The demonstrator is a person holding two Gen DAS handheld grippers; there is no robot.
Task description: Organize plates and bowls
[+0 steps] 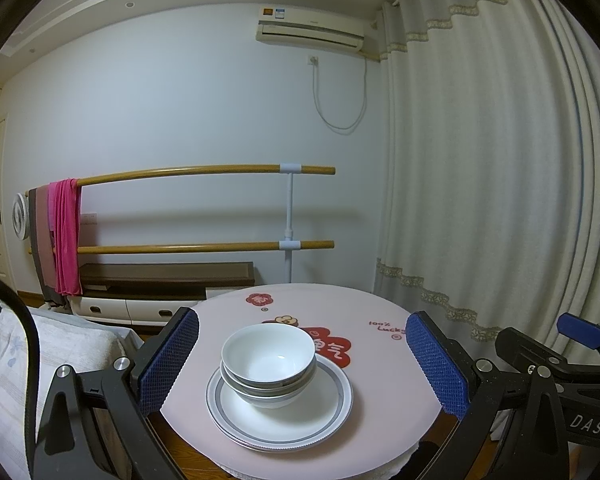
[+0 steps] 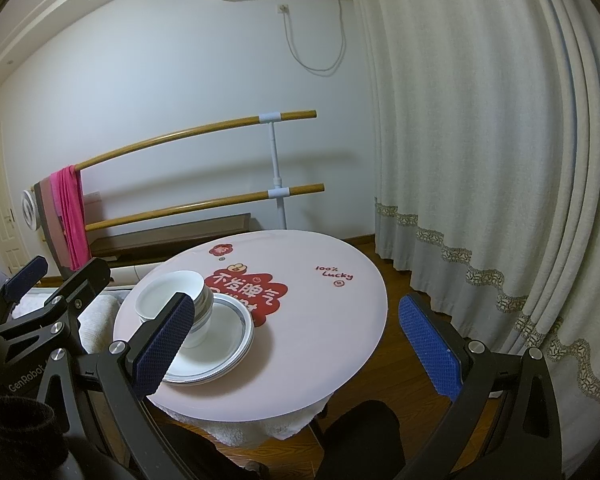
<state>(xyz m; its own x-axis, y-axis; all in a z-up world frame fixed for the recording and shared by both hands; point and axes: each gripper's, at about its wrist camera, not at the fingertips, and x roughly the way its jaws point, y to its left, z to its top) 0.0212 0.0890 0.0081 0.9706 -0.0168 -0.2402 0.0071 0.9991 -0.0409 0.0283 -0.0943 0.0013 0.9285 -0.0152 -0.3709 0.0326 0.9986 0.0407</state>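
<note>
White bowls (image 1: 269, 360) sit nested in a stack on stacked grey-rimmed white plates (image 1: 324, 412) near the front of a round pink table (image 1: 380, 344). My left gripper (image 1: 302, 368) is open and empty, its blue pads either side of the stack and short of it. In the right wrist view the bowls (image 2: 168, 292) and plates (image 2: 228, 344) lie at the table's left side (image 2: 320, 320). My right gripper (image 2: 296, 346) is open and empty, to the right of the stack. Its left pad (image 2: 164, 344) overlaps the plates in view.
The right gripper's body (image 1: 560, 364) shows at the right of the left view; the left gripper's body (image 2: 40, 312) shows at the left of the right view. Curtains (image 1: 480, 200) hang to the right. A wooden barre with towels (image 1: 64, 236) and a low cabinet stand behind. A bed (image 1: 40, 360) lies left.
</note>
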